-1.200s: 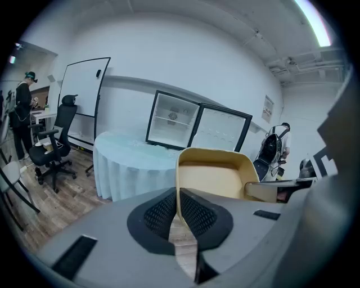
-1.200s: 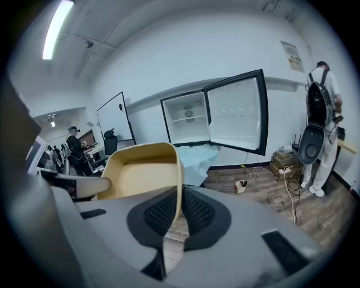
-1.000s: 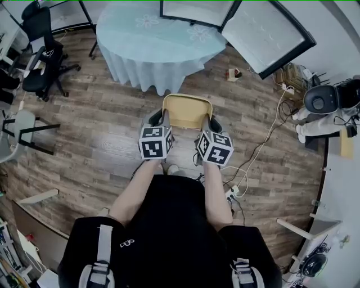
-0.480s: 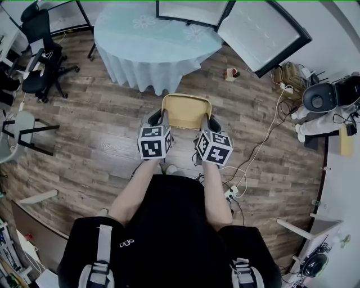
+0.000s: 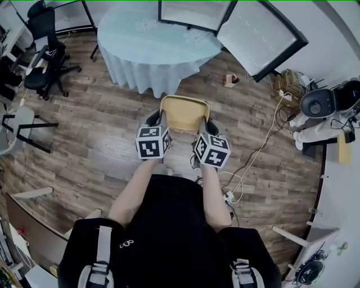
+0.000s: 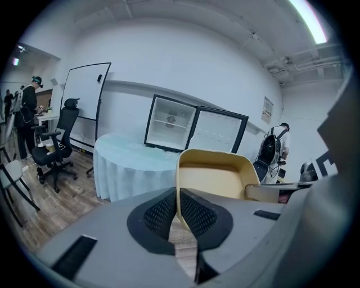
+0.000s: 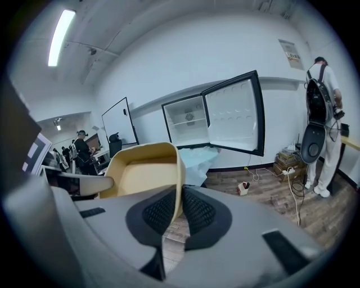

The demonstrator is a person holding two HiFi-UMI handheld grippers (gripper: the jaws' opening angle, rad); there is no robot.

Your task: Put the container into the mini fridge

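An empty cream-yellow container hangs in the air between my two grippers, in front of the person's body. My left gripper is shut on its left rim. My right gripper is shut on its right rim. Ahead, the mini fridge stands on a round table with a pale blue cloth, its door swung wide open to the right. White shelves show inside the fridge.
Black office chairs stand at the left. A white cable runs over the wood floor to a power strip at the right. A person with a backpack stands at the right, other people at a far desk.
The container and both grippers have shifted slightly forward, toward the table. The grip on the two rims is unchanged.
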